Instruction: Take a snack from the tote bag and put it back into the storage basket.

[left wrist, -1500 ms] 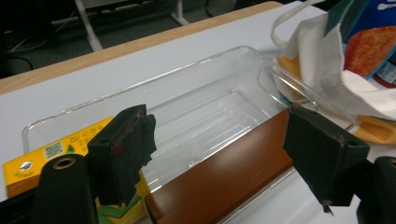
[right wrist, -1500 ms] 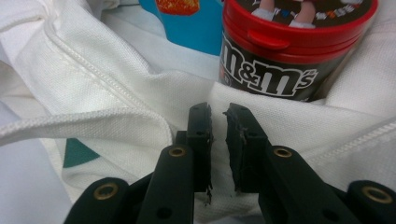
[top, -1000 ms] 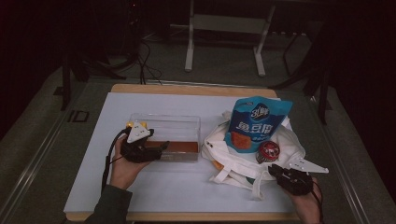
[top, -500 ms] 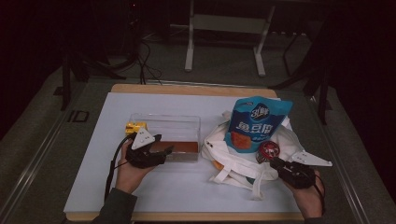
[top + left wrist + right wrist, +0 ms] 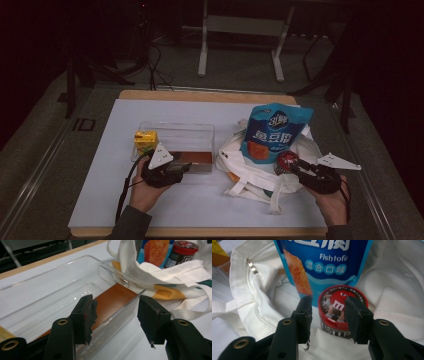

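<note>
A clear plastic box (image 5: 175, 135) stands mid-table with a flat brown item (image 5: 112, 296) lying in its right end. My left gripper (image 5: 186, 168) (image 5: 116, 300) is open at the box's near wall, one jaw over the inside and the other outside. To the right a white tote bag (image 5: 260, 182) lies flat, and a blue snack pouch (image 5: 275, 131) leans up out of it. A red-lidded candy can (image 5: 286, 161) (image 5: 335, 302) sits at the pouch's foot. My right gripper (image 5: 296, 167) (image 5: 329, 301) is open just short of the can, holding nothing.
A yellow juice carton (image 5: 145, 141) stands at the box's left end. The white mat (image 5: 120, 130) covers a wooden table (image 5: 200, 95) with dark floor around it. A metal stand (image 5: 240, 25) is beyond the far edge.
My left gripper has drawn back toward the person and a little right, uncovering the yellow carton. The right gripper has crept slightly forward toward the can.
</note>
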The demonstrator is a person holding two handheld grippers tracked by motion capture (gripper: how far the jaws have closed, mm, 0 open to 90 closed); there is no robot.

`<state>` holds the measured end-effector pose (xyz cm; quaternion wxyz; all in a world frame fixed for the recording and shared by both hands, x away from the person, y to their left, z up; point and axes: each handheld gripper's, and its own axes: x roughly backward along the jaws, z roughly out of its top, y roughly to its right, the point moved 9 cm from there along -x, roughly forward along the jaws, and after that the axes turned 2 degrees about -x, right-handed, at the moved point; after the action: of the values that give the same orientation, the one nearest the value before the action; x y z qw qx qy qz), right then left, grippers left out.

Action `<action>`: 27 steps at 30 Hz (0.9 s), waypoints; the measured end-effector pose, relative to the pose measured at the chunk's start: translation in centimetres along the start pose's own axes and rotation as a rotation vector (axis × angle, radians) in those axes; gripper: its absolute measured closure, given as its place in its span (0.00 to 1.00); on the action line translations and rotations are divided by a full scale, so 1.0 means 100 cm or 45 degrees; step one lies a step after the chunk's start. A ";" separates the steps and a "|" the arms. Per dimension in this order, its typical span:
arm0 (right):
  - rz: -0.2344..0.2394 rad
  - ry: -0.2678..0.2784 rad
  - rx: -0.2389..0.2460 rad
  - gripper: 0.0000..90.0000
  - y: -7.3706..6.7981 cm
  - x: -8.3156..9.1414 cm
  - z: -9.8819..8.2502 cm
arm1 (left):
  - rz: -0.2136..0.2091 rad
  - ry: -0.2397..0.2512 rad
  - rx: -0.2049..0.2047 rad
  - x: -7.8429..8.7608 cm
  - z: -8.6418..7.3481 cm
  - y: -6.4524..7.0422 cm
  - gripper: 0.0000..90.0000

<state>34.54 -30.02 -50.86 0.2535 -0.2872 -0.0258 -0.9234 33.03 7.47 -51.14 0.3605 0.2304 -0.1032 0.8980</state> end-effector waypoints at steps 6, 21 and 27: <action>0.002 0.009 -0.011 0.57 0.002 -0.003 0.007 | -0.033 -0.012 -0.016 -0.005 -0.009 0.010 0.52; 0.030 0.036 -0.028 0.49 0.005 -0.005 0.024 | -0.118 -0.017 -0.018 -0.017 -0.026 0.025 0.56; -0.007 0.005 -0.014 0.49 0.008 -0.010 0.027 | -0.127 -0.025 -0.033 -0.022 -0.034 0.029 0.56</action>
<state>36.99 -29.72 -49.20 0.2494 -0.2867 -0.0210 -0.9248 31.28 5.27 -55.26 0.4067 0.2392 -0.1067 0.8752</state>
